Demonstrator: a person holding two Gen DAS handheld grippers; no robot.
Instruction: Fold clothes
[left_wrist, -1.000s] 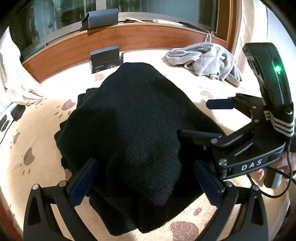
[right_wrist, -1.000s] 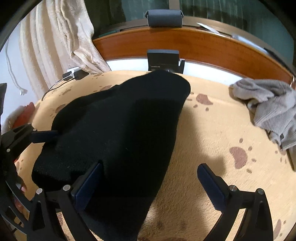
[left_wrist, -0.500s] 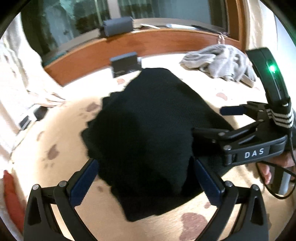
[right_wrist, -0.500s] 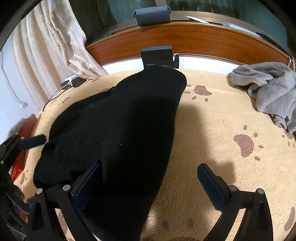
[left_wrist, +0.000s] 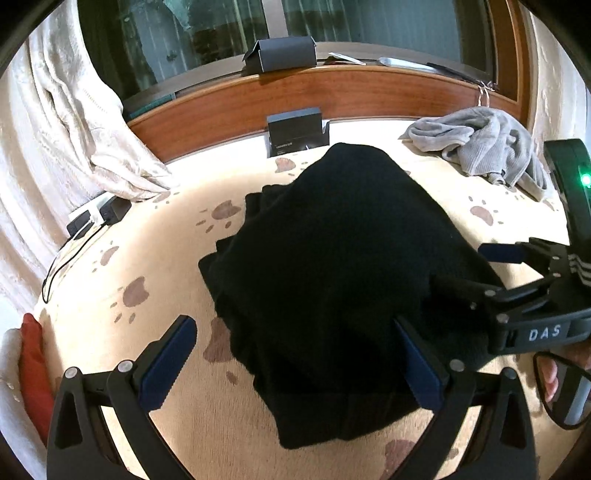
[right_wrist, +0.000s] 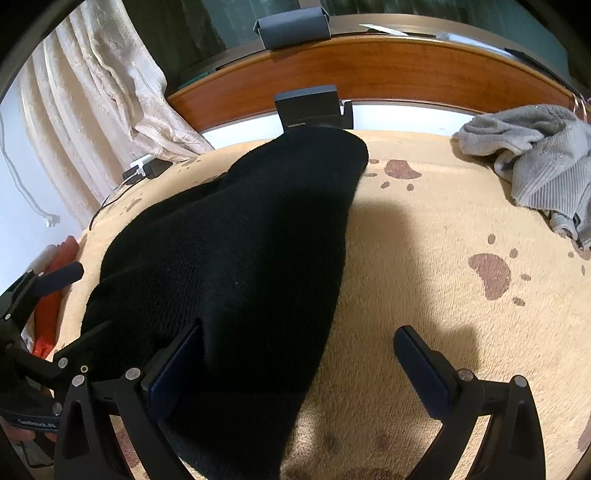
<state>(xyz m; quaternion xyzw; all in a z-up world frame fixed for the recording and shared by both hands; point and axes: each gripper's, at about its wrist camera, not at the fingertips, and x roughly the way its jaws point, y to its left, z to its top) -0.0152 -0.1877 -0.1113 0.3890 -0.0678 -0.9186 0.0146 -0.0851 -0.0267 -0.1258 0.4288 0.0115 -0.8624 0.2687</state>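
Black garment (left_wrist: 332, 266): I see it folded on the paw-print blanket (left_wrist: 129, 266).
Left hand-held gripper (left_wrist: 295, 365): released, straddling its near edge.
Right hand-held gripper (right_wrist: 299, 373): released, left finger touching it.
Grey garment (right_wrist: 535, 166): well apart.

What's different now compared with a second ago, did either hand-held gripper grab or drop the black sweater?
Neither took hold or let go: the left hand-held gripper and right hand-held gripper were open then and are open now. The left one drew back and swung left, so the black sweater looks smaller and more blanket shows. The sweater stayed folded in place; the grey garment stayed put.
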